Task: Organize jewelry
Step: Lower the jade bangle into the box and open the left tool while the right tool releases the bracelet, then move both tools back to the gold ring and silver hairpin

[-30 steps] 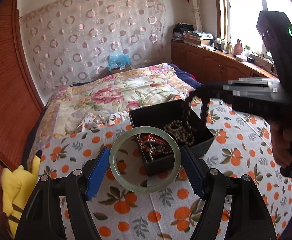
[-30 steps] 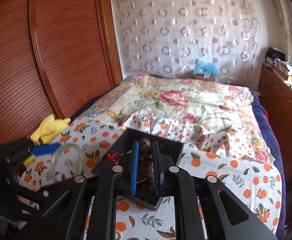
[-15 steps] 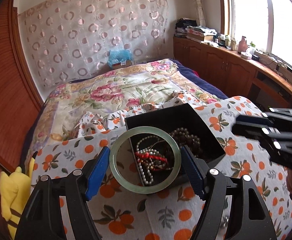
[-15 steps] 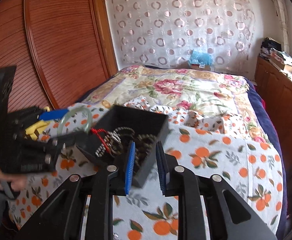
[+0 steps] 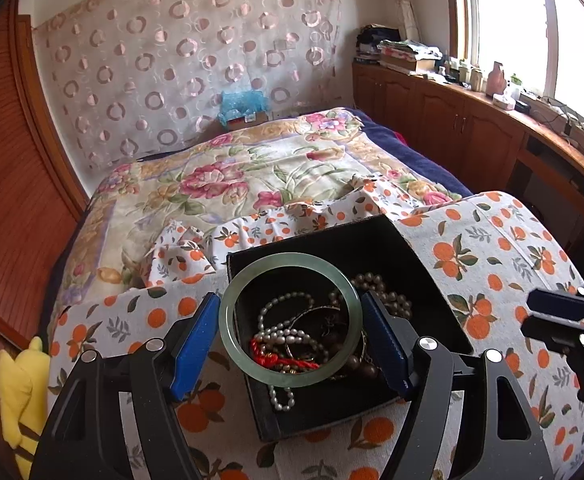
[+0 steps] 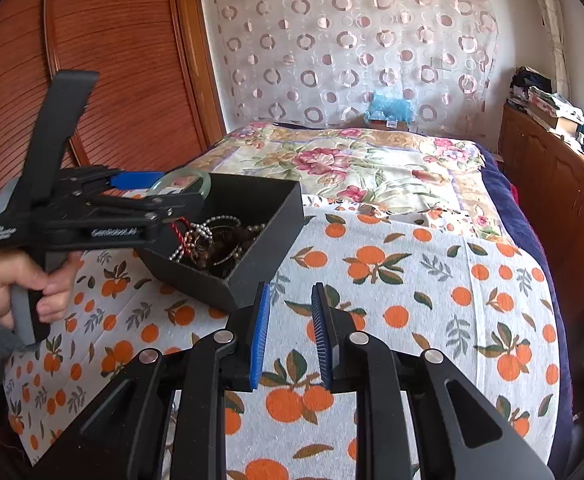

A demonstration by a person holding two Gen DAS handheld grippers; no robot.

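My left gripper (image 5: pixel 290 334) is shut on a pale green jade bangle (image 5: pixel 232 336) and holds it just above the black jewelry box (image 5: pixel 420 264). The box holds pearl strands (image 5: pixel 282 336), a red cord (image 5: pixel 288 362) and dark wooden beads. In the right wrist view the left gripper (image 6: pixel 160 190) and bangle (image 6: pixel 180 178) hover over the box (image 6: pixel 264 240). My right gripper (image 6: pixel 290 336) is open and empty, to the right of the box above the orange-print cloth (image 6: pixel 412 280).
The cloth (image 5: pixel 492 248) covers the near end of a bed with a floral quilt (image 5: pixel 252 172). A yellow plush toy (image 5: pixel 16 396) lies at the left edge. A wooden wardrobe (image 6: pixel 112 60) stands left, cabinets (image 5: pixel 472 132) right.
My right gripper let the dark bead strand go into the box, opened and pulled back to the right. My left gripper carried the bangle forward over the box.
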